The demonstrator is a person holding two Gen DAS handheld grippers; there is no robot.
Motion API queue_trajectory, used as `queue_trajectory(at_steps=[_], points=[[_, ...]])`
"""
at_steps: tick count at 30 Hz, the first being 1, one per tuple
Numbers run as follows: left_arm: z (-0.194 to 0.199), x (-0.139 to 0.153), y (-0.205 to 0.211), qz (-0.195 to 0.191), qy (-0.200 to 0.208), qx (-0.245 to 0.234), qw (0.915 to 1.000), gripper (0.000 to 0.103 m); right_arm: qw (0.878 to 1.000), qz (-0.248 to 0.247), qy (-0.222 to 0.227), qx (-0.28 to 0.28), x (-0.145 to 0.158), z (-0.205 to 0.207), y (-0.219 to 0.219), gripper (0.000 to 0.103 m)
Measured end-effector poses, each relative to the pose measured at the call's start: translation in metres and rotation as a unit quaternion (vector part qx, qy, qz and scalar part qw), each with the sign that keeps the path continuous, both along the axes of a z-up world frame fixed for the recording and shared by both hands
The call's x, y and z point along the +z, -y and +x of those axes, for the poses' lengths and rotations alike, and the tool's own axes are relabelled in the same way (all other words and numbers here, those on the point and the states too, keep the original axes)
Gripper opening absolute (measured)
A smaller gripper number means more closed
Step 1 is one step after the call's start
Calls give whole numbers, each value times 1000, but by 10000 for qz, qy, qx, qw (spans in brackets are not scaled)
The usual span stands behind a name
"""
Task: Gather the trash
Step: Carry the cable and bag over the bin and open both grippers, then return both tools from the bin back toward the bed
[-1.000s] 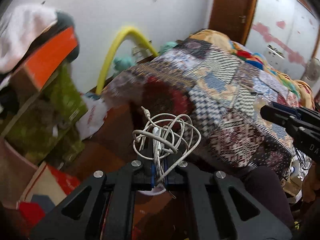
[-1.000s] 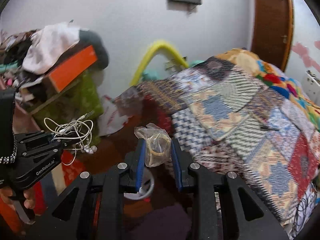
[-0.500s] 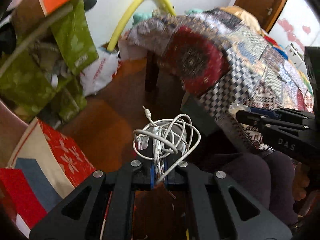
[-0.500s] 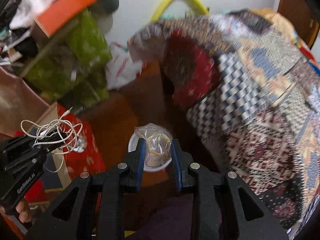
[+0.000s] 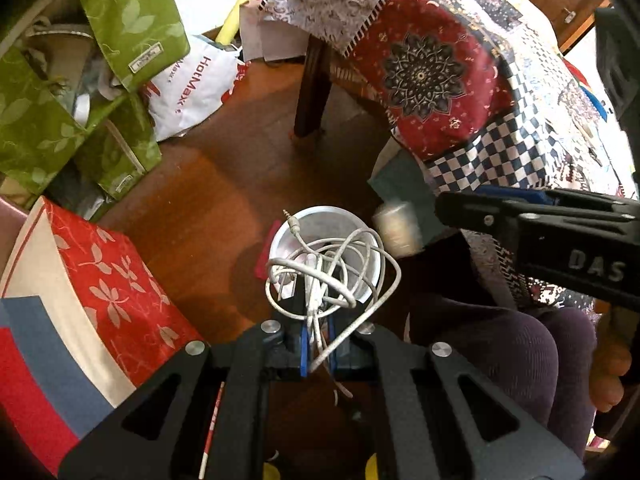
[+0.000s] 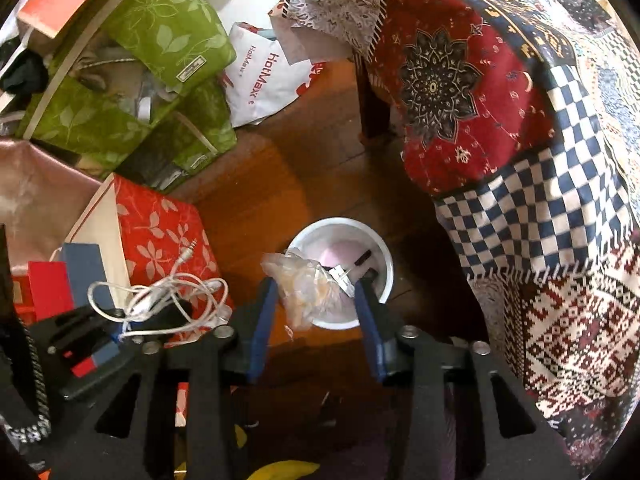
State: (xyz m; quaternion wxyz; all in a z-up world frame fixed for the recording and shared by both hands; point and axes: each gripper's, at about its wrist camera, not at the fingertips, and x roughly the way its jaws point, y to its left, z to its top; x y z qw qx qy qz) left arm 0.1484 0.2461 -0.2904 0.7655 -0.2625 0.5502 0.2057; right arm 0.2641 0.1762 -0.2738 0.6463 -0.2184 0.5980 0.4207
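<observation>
Right gripper (image 6: pixel 316 300) jaws just opening, crumpled clear plastic bag (image 6: pixel 306 288) seemingly loose between them, above round white bin (image 6: pixel 384 276). Left gripper (image 5: pixel 318 344) clamps tangled white earphone cable (image 5: pixel 328 272), above same bin.

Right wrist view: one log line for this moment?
right gripper: fingers just opening, plastic bag loose over white bin | left gripper: shut on earphone cable

You've tipped both grippers down from the wall and the bed to the wooden floor (image 6: pixel 256 184), and the white bin (image 6: pixel 378 240) now sits at frame centre in both views. Your right gripper (image 6: pixel 316 300) has just been opening: its fingers (image 6: pixel 262 320) stand apart, and the clear plastic bag (image 6: pixel 308 292) hangs loose between them, over the bin's rim, no longer pinched.
</observation>
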Motion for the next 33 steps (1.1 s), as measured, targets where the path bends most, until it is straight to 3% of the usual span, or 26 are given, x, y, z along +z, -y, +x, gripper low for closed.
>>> queue_trajectory(at_steps=[8, 9, 10, 12, 17, 25, 33], points=[[30, -18, -6, -235, -74, -122, 9996, 5, 9994, 85, 344, -12, 19, 15, 12, 39], [35, -20, -7, -236, -99, -135, 9996, 12, 9992, 102, 383, -22, 22, 16, 14, 39], [39, -23, -8, -248, -161, -146, 9995, 26, 9989, 113, 445, -23, 25, 18, 16, 39], [46, -29, -9, -358, -320, -131, 9988, 40, 9984, 129, 554, -22, 31, 18, 19, 39], [49, -28, -6, -360, -331, -145, 9987, 41, 9978, 228, 624, -69, 42, 20, 27, 39], [32, 14, -1, -4, -17, -75, 10000, 41, 9950, 452, 889, -62, 70, 10, 45, 39], [10, 95, 20, 804, 667, 17, 9945, 41, 9858, 956, 1366, -195, 125, -6, 79, 39]])
